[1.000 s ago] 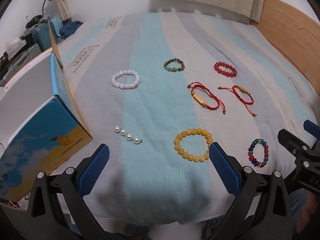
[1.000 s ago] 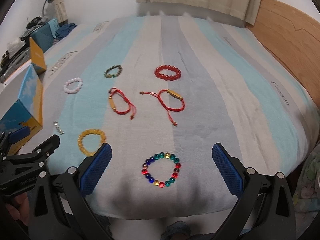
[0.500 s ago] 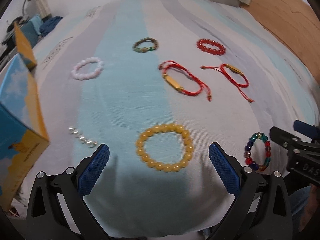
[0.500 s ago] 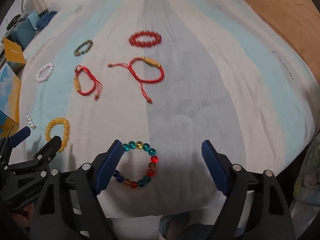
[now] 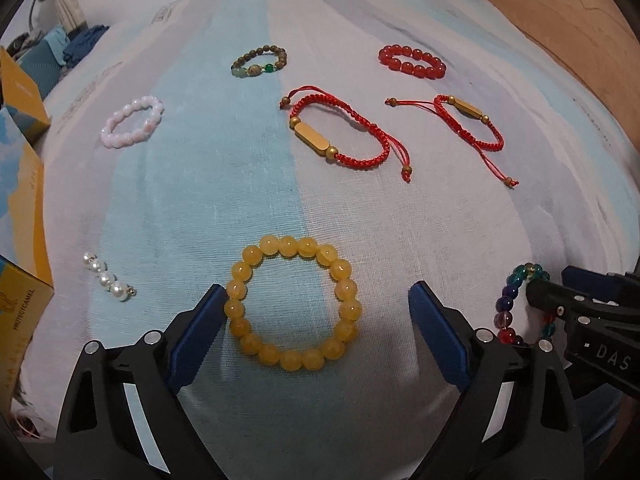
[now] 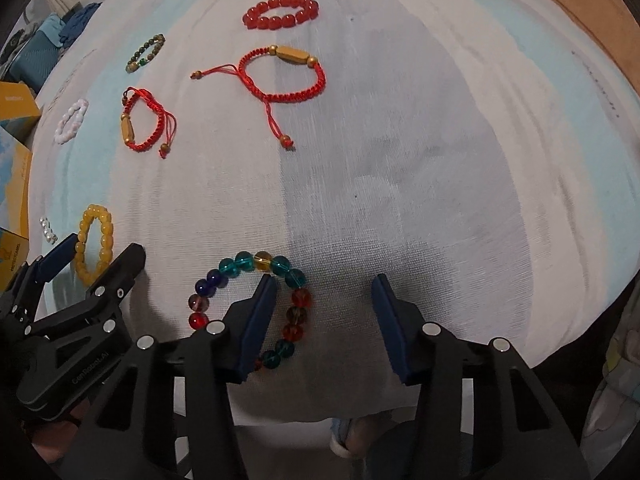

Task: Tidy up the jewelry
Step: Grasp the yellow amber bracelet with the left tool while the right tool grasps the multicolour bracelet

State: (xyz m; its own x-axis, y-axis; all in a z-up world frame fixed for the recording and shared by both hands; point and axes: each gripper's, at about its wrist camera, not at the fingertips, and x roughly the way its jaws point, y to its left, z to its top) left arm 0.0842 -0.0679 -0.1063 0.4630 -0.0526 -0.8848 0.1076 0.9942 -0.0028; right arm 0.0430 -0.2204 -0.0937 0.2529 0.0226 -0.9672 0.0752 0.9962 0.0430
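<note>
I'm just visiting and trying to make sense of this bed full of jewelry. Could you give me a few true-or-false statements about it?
1. The yellow bracelet lies between the left gripper's open jaws. True.
2. The right gripper is shut on the multicolored bracelet. False: its jaws are open, one finger inside the loop.
3. Two red cord bracelets carry gold bars. True.
4. The pearl strand forms a closed ring. False: it lies as a short straight row.

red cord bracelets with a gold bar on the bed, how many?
2. One cord bracelet lies mid-bed, beyond the yellow bead bracelet. The other cord bracelet lies to its right, below the red bead bracelet. None looks hidden.
</note>
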